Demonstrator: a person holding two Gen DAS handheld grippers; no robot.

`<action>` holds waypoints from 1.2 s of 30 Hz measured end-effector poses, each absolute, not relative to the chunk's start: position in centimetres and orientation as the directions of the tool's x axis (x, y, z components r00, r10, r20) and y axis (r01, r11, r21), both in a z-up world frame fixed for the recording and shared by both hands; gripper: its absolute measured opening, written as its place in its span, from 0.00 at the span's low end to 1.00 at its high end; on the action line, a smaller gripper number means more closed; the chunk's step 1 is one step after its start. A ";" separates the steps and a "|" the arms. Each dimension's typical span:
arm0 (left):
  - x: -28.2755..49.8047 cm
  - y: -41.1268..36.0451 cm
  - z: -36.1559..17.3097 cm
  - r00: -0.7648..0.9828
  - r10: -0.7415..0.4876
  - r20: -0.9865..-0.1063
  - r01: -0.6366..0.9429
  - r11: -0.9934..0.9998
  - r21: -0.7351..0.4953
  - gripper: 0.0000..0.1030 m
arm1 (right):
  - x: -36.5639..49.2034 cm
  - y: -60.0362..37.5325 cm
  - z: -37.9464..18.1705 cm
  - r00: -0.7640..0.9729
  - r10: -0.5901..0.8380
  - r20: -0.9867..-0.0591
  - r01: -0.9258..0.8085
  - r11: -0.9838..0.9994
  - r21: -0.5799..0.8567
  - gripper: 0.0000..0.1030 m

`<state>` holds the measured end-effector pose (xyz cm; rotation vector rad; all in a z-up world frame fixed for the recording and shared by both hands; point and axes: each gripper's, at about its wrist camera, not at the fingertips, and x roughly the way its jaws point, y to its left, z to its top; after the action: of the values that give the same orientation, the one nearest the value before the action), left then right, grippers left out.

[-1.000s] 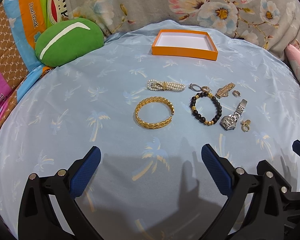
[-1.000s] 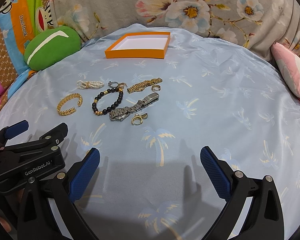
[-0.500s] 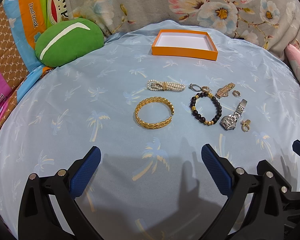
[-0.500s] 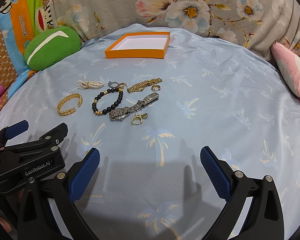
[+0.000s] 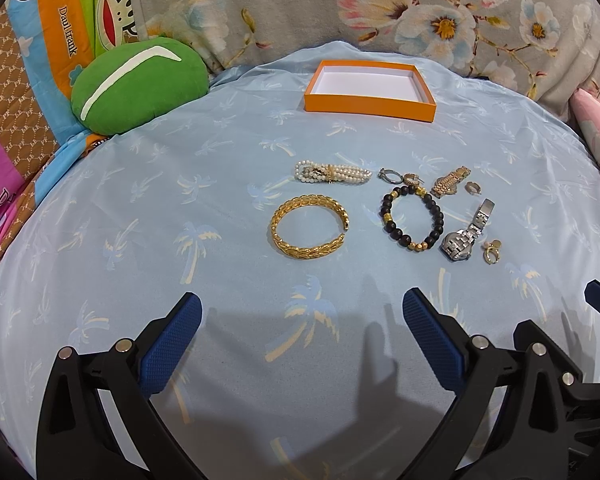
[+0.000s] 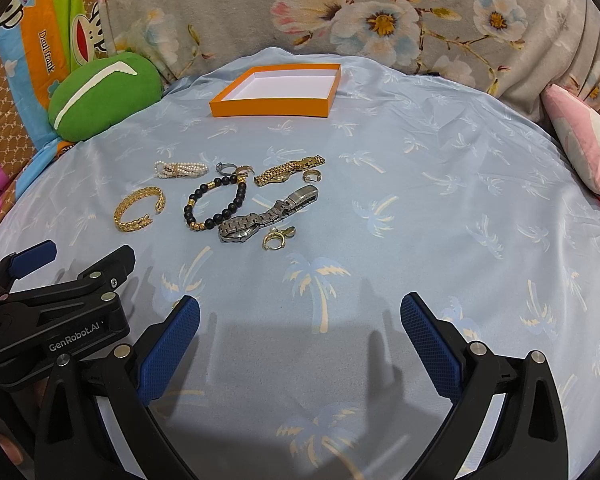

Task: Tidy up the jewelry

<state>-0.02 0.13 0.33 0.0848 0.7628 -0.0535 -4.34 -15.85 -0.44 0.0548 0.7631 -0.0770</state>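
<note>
Jewelry [image 5: 384, 208] and tongs [image 5: 300, 340] unmoved.

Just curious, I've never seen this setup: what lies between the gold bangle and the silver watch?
The black bead bracelet lies between the gold bangle and the silver watch; the left wrist view shows it best.

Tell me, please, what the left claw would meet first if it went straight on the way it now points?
Probably the gold bangle, lying ahead between the open left claw fingers' line, though depth is uncertain; bare blue cloth lies before it.
</note>
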 end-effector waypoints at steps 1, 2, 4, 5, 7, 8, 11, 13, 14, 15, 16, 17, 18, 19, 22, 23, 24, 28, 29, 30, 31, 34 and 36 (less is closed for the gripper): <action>0.0 0.2 0.4 0.722 -0.017 -0.692 0.079 0.995 0.057 0.95 | -4.3 -15.8 -0.4 0.720 -0.050 -0.692 0.090 0.996 0.022 0.95; 0.0 0.1 0.3 0.722 -0.017 -0.692 0.079 0.995 0.058 0.95 | -4.3 -15.8 -0.4 0.720 -0.050 -0.692 0.089 0.996 0.022 0.95; 0.0 0.1 0.3 0.722 -0.018 -0.692 0.079 0.995 0.057 0.95 | -4.3 -15.8 -0.4 0.720 -0.050 -0.692 0.090 0.996 0.021 0.95; 0.0 0.1 0.3 0.722 -0.017 -0.692 0.079 0.995 0.057 0.95 | -4.4 -15.8 -0.4 0.720 -0.050 -0.692 0.090 0.996 0.021 0.95; 0.0 0.1 0.3 0.722 -0.017 -0.692 0.079 0.995 0.058 0.95 | -4.4 -15.9 -0.4 0.720 -0.050 -0.692 0.090 0.996 0.022 0.95; 0.0 0.1 0.3 0.722 -0.017 -0.692 0.079 0.995 0.058 0.95 | -4.4 -15.9 -0.4 0.720 -0.050 -0.692 0.090 0.996 0.022 0.95; 0.0 0.1 0.3 0.722 -0.017 -0.691 0.079 0.995 0.057 0.95 | -4.4 -15.9 -0.4 0.720 -0.049 -0.692 0.089 0.996 0.022 0.95; 0.0 0.1 0.3 0.722 -0.017 -0.691 0.079 0.995 0.058 0.95 | -4.4 -15.9 -0.4 0.720 -0.049 -0.692 0.089 0.996 0.022 0.95; 0.0 0.1 0.3 0.722 -0.017 -0.691 0.079 0.995 0.058 0.95 | -4.4 -15.9 -0.4 0.720 -0.049 -0.692 0.089 0.996 0.022 0.95; 0.0 0.1 0.3 0.723 -0.017 -0.691 0.079 0.995 0.058 0.95 | -4.4 -15.9 -0.4 0.720 -0.049 -0.692 0.089 0.996 0.022 0.95; 0.0 0.1 0.3 0.723 -0.018 -0.691 0.079 0.995 0.058 0.95 | -4.4 -15.9 -0.4 0.720 -0.049 -0.692 0.089 0.996 0.022 0.95; 0.0 0.1 0.3 0.723 -0.017 -0.691 0.079 0.995 0.058 0.95 | -4.4 -15.9 -0.4 0.720 -0.049 -0.693 0.089 0.996 0.022 0.95; 0.0 0.1 0.3 0.722 -0.017 -0.691 0.079 0.995 0.058 0.95 | -4.4 -15.9 -0.4 0.720 -0.049 -0.693 0.089 0.996 0.022 0.95; 0.0 0.1 0.3 0.723 -0.017 -0.691 0.079 0.995 0.058 0.95 | -4.4 -15.9 -0.4 0.720 -0.050 -0.692 0.090 0.996 0.022 0.95; 0.0 0.1 0.3 0.723 -0.017 -0.691 0.079 0.995 0.058 0.95 | -4.3 -15.9 -0.4 0.720 -0.049 -0.692 0.089 0.996 0.022 0.95; 0.0 0.1 0.3 0.723 -0.017 -0.691 0.079 0.995 0.058 0.95 | -4.4 -15.9 -0.4 0.720 -0.049 -0.692 0.089 0.996 0.022 0.95; 0.0 0.2 0.3 0.723 -0.017 -0.691 0.079 0.995 0.058 0.95 | -4.4 -16.0 -0.4 0.720 -0.049 -0.692 0.089 0.996 0.022 0.95; 0.0 0.1 0.3 0.723 -0.017 -0.691 0.079 0.995 0.058 0.95 | -4.4 -16.0 -0.4 0.720 -0.049 -0.693 0.089 0.996 0.022 0.95; 0.0 0.1 0.3 0.723 -0.017 -0.691 0.079 0.995 0.058 0.95 | -4.4 -16.0 -0.4 0.720 -0.049 -0.693 0.089 0.996 0.023 0.95; 0.0 0.1 0.3 0.723 -0.017 -0.690 0.079 0.995 0.058 0.95 | -4.4 -16.0 -0.4 0.720 -0.049 -0.693 0.089 0.996 0.022 0.95; 0.0 0.2 0.3 0.723 -0.017 -0.690 0.079 0.995 0.057 0.95 | -4.3 -16.0 -0.4 0.719 -0.049 -0.693 0.089 0.996 0.022 0.95; 0.0 0.2 0.3 0.723 -0.017 -0.690 0.075 0.996 0.055 0.95 | -4.3 -16.0 -0.4 0.719 -0.049 -0.693 0.091 0.996 0.024 0.95; 0.1 0.6 0.5 0.722 -0.013 -0.691 0.063 0.997 0.047 0.95 | -4.3 -16.0 -0.4 0.719 -0.051 -0.694 0.093 0.995 0.024 0.95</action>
<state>0.14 0.56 0.52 0.0684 0.7625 -0.0421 -4.35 -16.04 -0.35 0.0583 0.7650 -0.0794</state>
